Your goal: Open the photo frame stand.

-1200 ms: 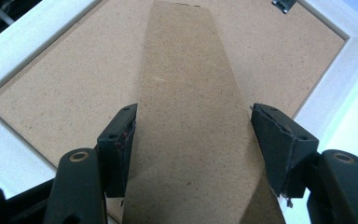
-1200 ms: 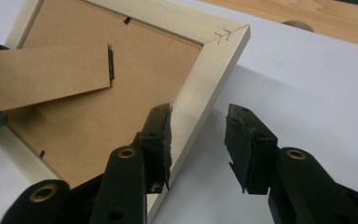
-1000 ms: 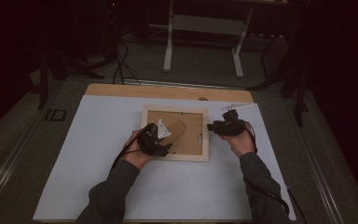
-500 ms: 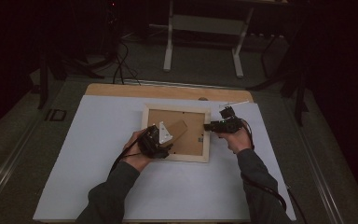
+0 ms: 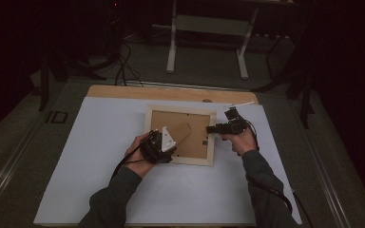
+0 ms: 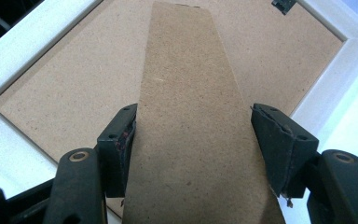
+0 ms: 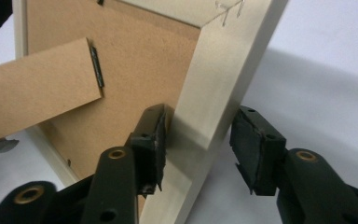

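Left hand-held gripper [image 6: 193, 140] straddles the cardboard stand [image 6: 191, 130] of the face-down picture frame [image 5: 180, 110], jaws parted; right hand-held gripper [image 7: 200, 144], jaws apart, brackets its right rail on the tabletop [image 5: 100, 128].

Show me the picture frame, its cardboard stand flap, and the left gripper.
picture frame [image 5: 179, 111]: high view, far rail of its pale wooden border.
cardboard stand flap [image 6: 191, 121]: left gripper view, middle of the flap.
left gripper [image 6: 193, 135]: left gripper view, midway between its fingertips.
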`<act>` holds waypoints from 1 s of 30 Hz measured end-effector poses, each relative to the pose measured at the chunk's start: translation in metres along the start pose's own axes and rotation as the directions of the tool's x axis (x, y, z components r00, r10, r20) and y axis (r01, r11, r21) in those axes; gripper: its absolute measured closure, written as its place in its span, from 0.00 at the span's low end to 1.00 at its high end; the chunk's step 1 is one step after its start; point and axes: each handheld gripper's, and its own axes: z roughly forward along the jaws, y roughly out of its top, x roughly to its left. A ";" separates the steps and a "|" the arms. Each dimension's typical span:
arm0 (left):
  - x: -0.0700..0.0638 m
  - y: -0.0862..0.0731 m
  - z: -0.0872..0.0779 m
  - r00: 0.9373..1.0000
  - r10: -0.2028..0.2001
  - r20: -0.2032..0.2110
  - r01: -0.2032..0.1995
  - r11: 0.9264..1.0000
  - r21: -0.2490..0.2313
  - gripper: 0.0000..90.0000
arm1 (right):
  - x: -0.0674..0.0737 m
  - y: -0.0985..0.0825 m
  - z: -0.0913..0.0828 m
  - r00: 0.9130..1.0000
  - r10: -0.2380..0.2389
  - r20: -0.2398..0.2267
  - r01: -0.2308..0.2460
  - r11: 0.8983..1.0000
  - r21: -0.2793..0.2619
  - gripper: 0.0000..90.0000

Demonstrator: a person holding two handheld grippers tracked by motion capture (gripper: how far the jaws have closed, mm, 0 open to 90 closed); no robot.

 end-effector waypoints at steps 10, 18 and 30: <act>0.003 -0.003 0.001 0.999 -0.026 0.021 0.026 1.000 -0.003 0.41 | 0.001 -0.001 -0.002 1.000 0.004 0.005 -0.004 1.000 -0.005 0.63; 0.008 -0.003 0.002 0.997 -0.045 0.057 0.045 0.999 0.006 0.40 | 0.001 -0.002 -0.002 1.000 0.006 0.011 -0.006 1.000 -0.013 0.63; 0.021 -0.005 0.002 0.978 -0.146 0.148 0.145 0.989 0.017 0.39 | 0.002 -0.003 -0.003 1.000 0.002 0.014 -0.002 1.000 -0.017 0.63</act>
